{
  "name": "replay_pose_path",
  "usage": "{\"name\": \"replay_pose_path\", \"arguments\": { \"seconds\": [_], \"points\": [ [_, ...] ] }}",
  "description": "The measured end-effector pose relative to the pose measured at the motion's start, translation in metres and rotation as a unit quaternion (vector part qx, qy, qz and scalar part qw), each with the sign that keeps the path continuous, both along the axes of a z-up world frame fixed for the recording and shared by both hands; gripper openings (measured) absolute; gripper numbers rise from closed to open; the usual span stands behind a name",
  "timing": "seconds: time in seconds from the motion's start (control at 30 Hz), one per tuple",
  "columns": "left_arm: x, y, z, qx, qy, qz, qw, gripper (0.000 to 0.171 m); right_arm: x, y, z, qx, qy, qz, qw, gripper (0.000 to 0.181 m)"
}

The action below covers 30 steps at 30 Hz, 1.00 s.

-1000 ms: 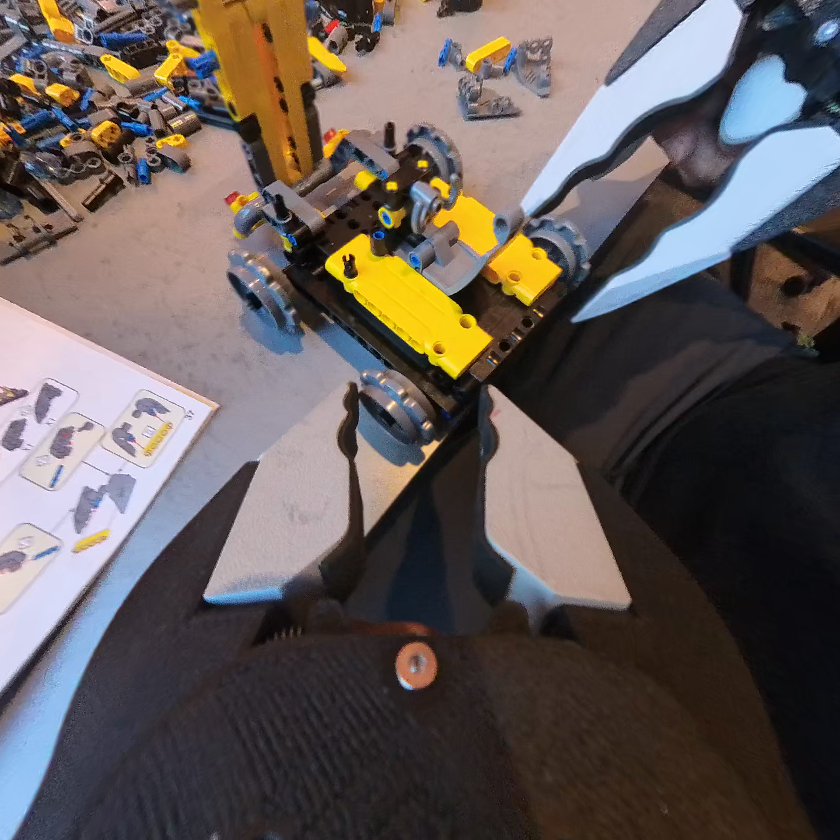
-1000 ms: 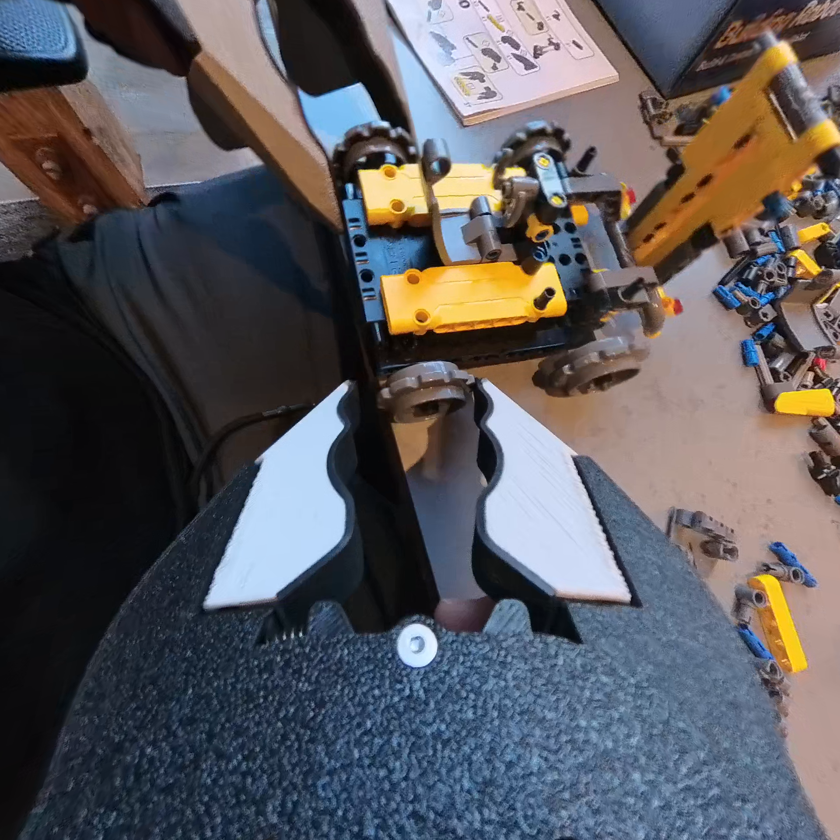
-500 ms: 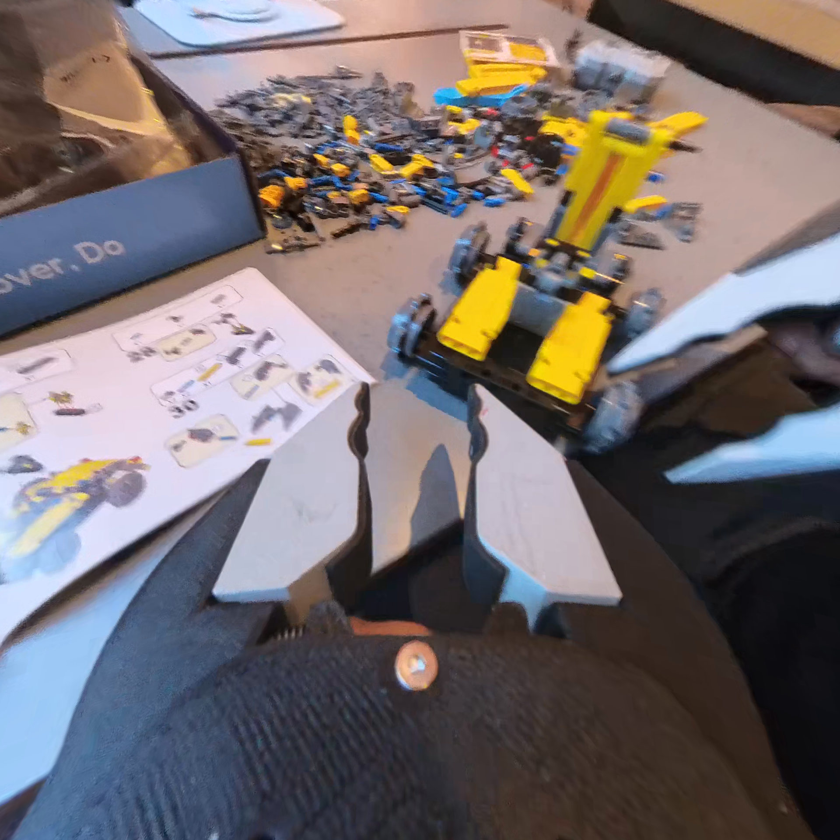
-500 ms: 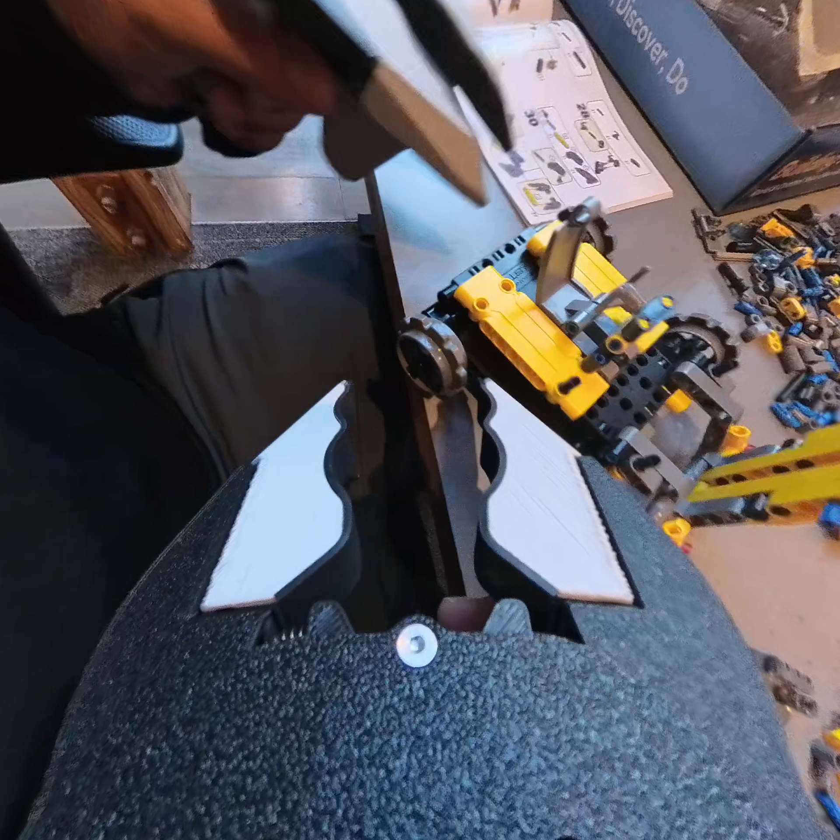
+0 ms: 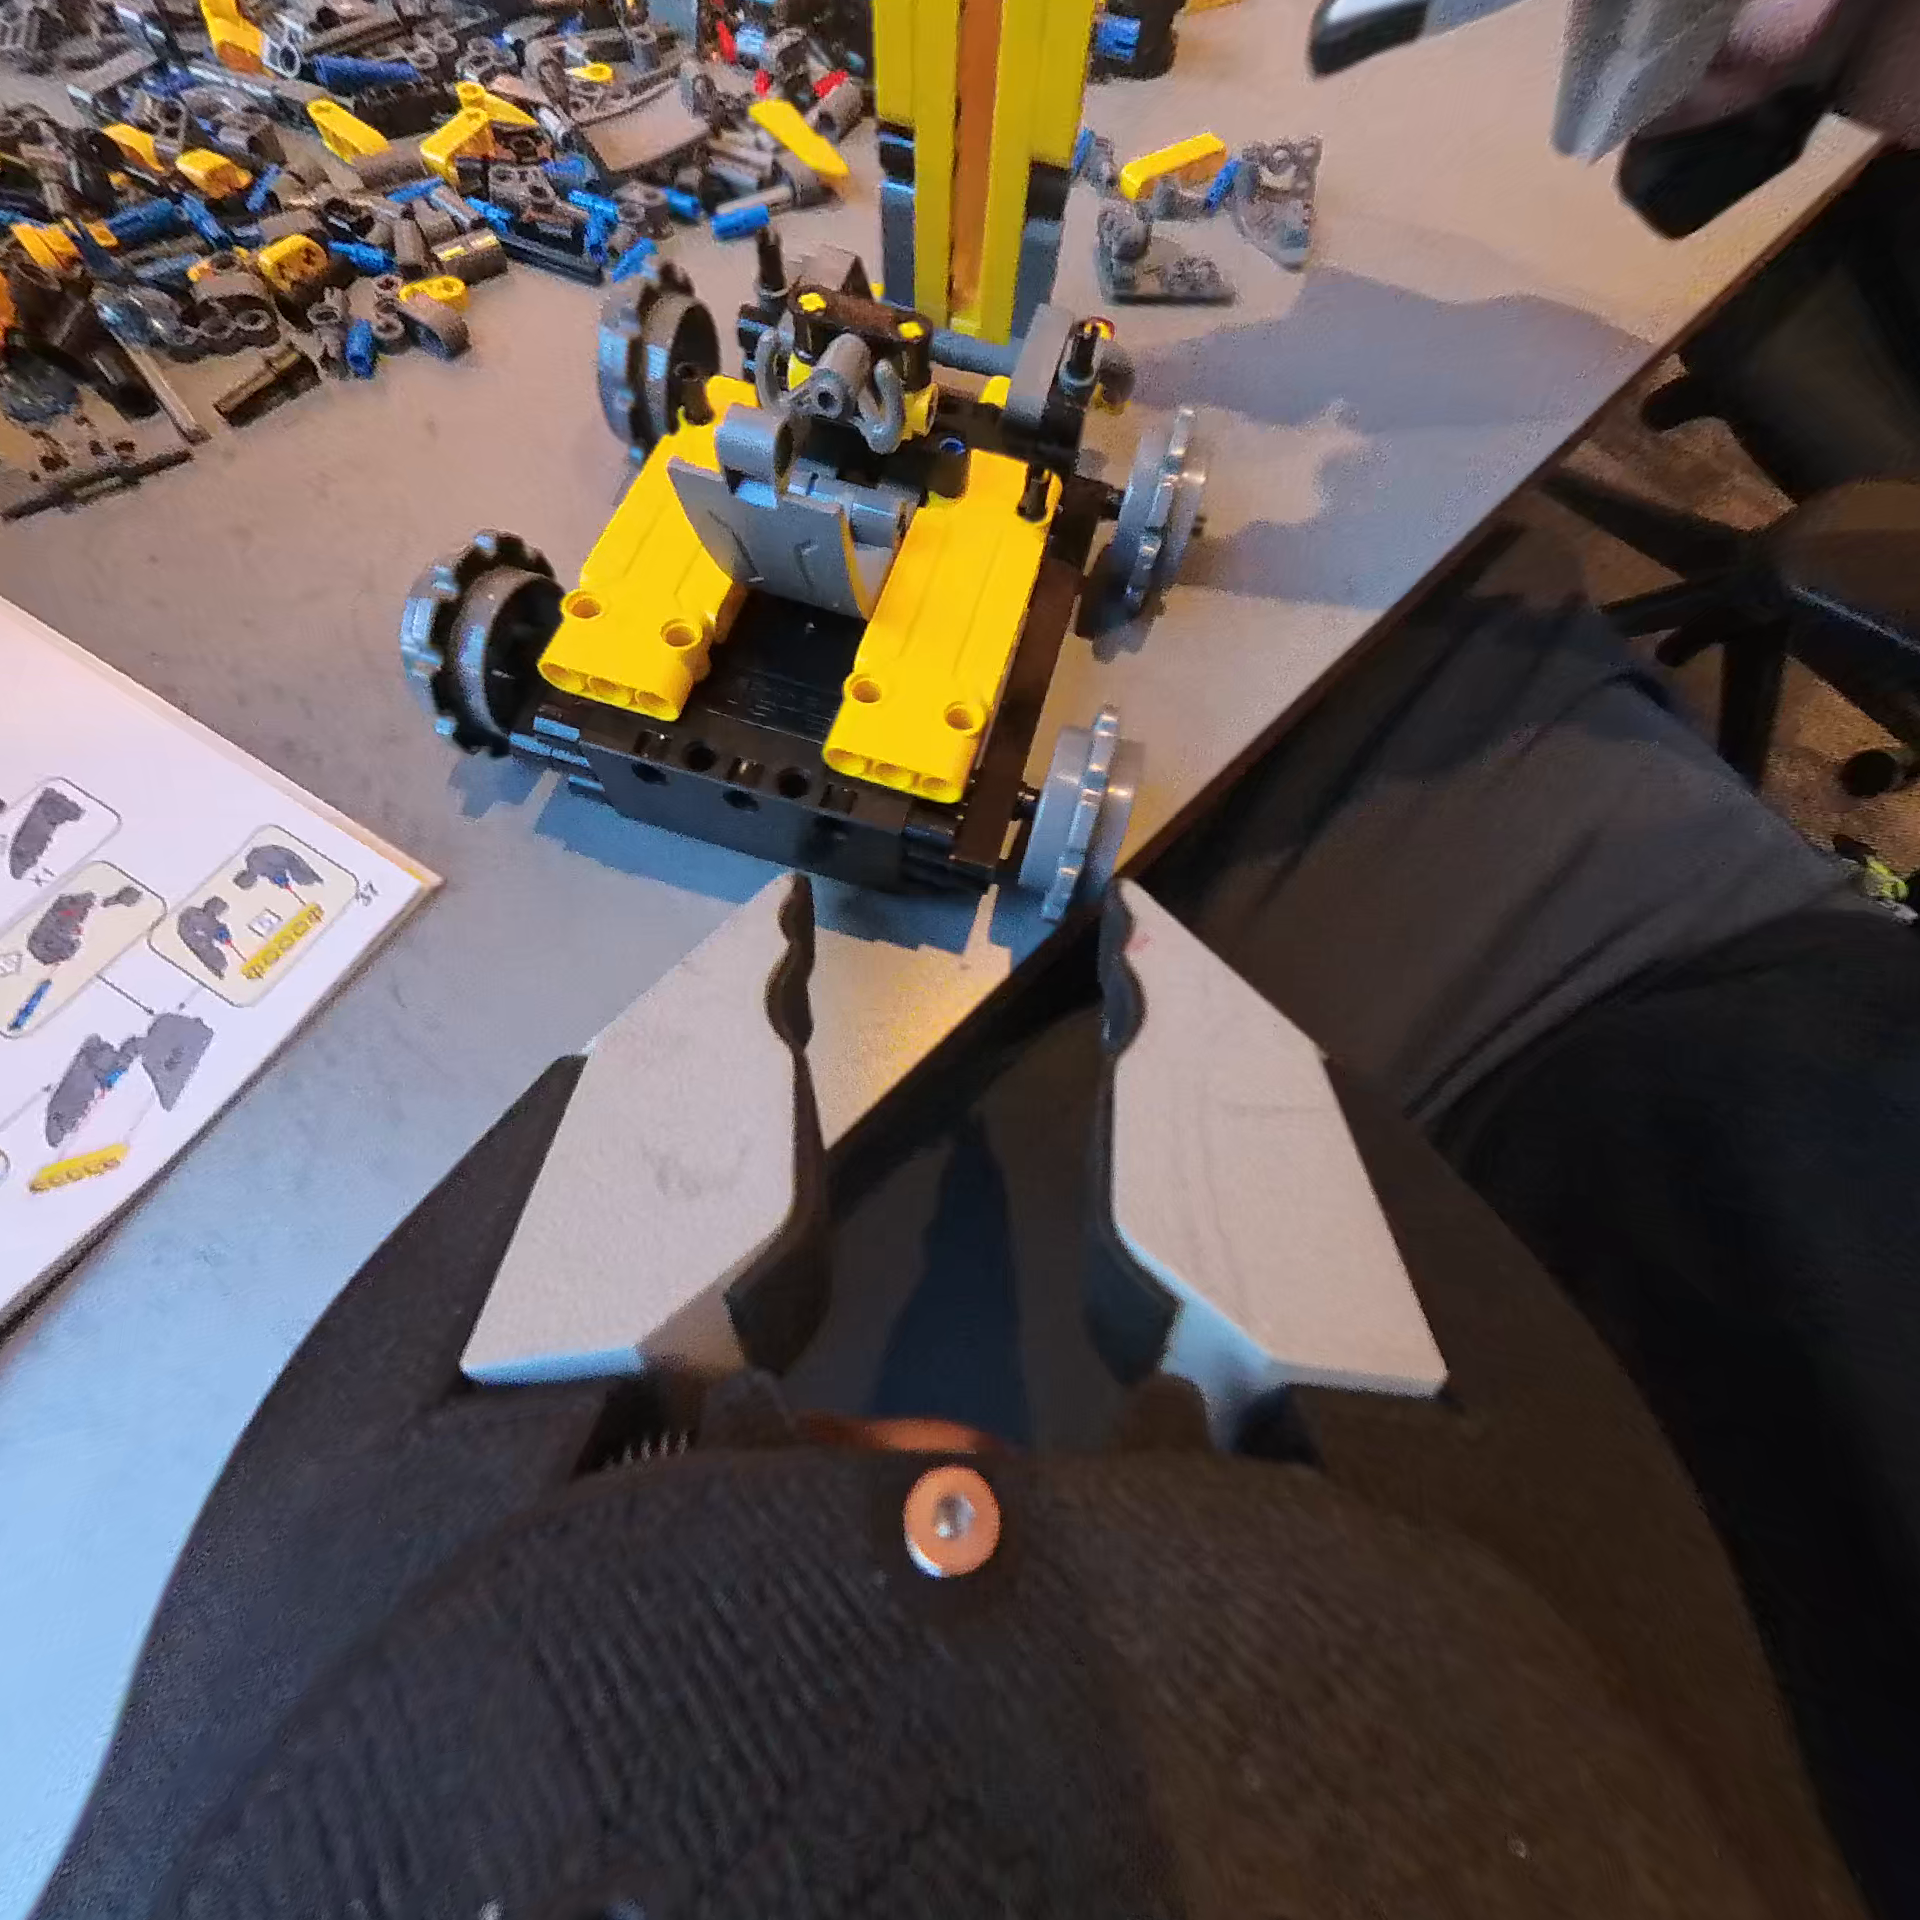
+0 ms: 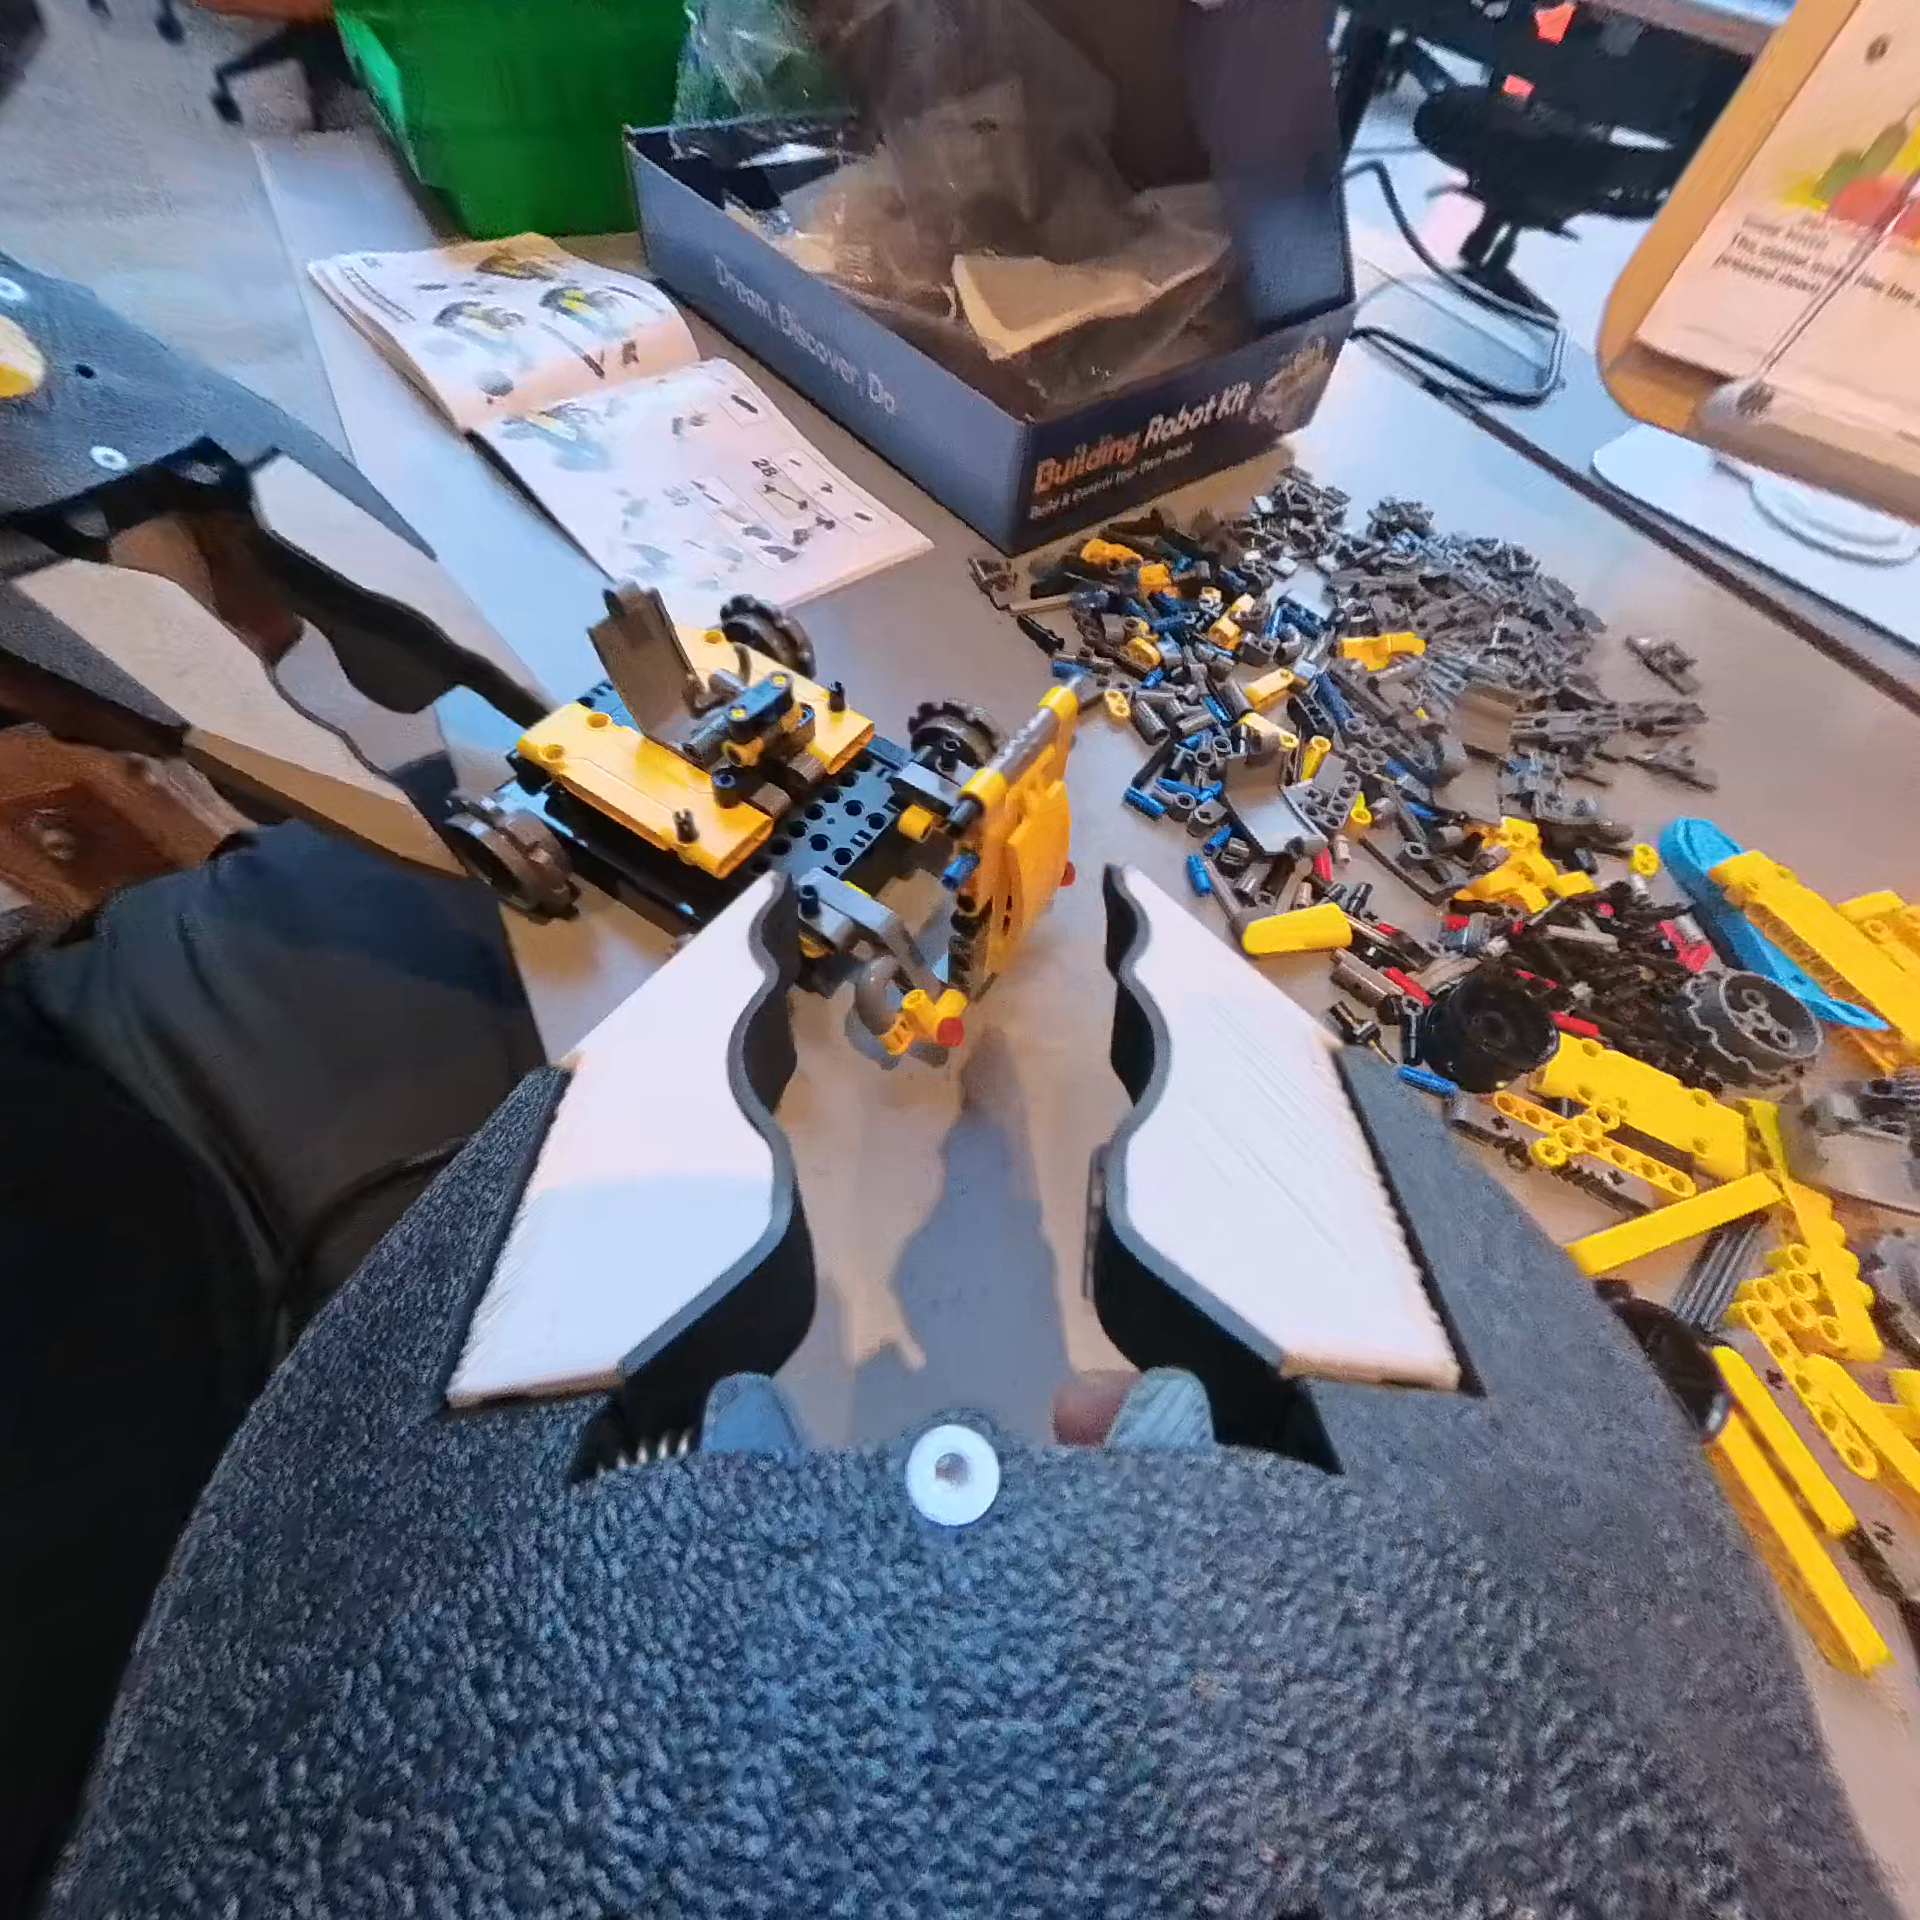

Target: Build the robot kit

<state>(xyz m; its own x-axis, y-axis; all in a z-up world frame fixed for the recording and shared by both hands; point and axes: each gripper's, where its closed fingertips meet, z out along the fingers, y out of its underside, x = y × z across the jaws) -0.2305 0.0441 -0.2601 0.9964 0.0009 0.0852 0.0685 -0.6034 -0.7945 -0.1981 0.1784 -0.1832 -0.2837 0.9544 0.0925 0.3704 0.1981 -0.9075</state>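
Note:
A yellow and black brick vehicle (image 5: pixel 810 623) with grey toothed wheels stands on the grey table (image 5: pixel 312 540) near its edge. A yellow arm (image 5: pixel 977 156) rises at its far end. My left gripper (image 5: pixel 951 914) is open and empty, just behind the vehicle's rear. Its right fingertip (image 5: pixel 1117 914) is close to a grey rear wheel (image 5: pixel 1081 810). In the right wrist view the vehicle (image 6: pixel 675 769) lies ahead and to the left. My right gripper (image 6: pixel 945 904) is open, with the yellow arm end (image 6: pixel 1023 842) just beyond its tips and no pad pressing on it. The left gripper (image 6: pixel 260 644) shows behind the vehicle.
A pile of loose yellow, blue and grey parts (image 6: pixel 1403 727) covers the table to the right. An open instruction booklet (image 6: pixel 644 436) and a dark blue box (image 6: pixel 987 343) lie beyond the vehicle. The table edge (image 5: pixel 1351 665) runs by a person's dark-clothed lap (image 5: pixel 1507 935).
Both grippers stood around the vehicle's wheels a second ago and have come off them. The vehicle has turned on the table. The right gripper has moved to its arm end and opened wider.

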Motion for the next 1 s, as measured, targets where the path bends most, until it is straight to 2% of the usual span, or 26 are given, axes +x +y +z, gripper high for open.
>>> {"name": "replay_pose_path", "arguments": {
  "seconds": [0.1, 0.27, 0.53, 0.63, 0.77, 0.83, 0.93, 1.0],
  "points": [
    [-0.008, 0.007, 0.004, 0.002, 0.021, 0.007, 1.000, 0.048, -0.009, 0.002, -0.013, -0.022, -0.008, 0.004, 1.000, 0.059],
    [-0.028, 0.018, 0.004, -0.006, 0.026, 0.025, 0.999, 0.047, -0.023, -0.008, -0.024, -0.025, -0.009, 0.010, 1.000, 0.059],
    [-0.044, 0.010, 0.005, 0.002, 0.009, 0.038, 0.999, 0.049, -0.024, 0.013, -0.033, 0.037, -0.032, -0.064, 0.997, 0.059],
    [-0.045, 0.010, 0.013, 0.016, 0.007, 0.032, 0.999, 0.050, -0.025, 0.013, -0.031, 0.070, -0.024, -0.080, 0.994, 0.061],
    [-0.047, 0.018, 0.036, 0.044, 0.029, 0.004, 0.999, 0.053, -0.038, 0.006, -0.021, 0.063, 0.002, -0.093, 0.994, 0.058],
    [-0.053, 0.026, 0.045, 0.051, 0.039, -0.008, 0.998, 0.055, -0.038, 0.015, -0.020, 0.073, 0.008, -0.120, 0.990, 0.056],
    [-0.066, 0.037, 0.046, 0.039, 0.037, -0.017, 0.998, 0.060, -0.027, 0.033, -0.019, 0.070, 0.016, -0.167, 0.983, 0.045],
    [-0.068, 0.043, 0.046, 0.039, 0.036, -0.025, 0.998, 0.061, -0.021, 0.031, -0.023, 0.038, 0.010, -0.162, 0.986, 0.044]
  ]
}}
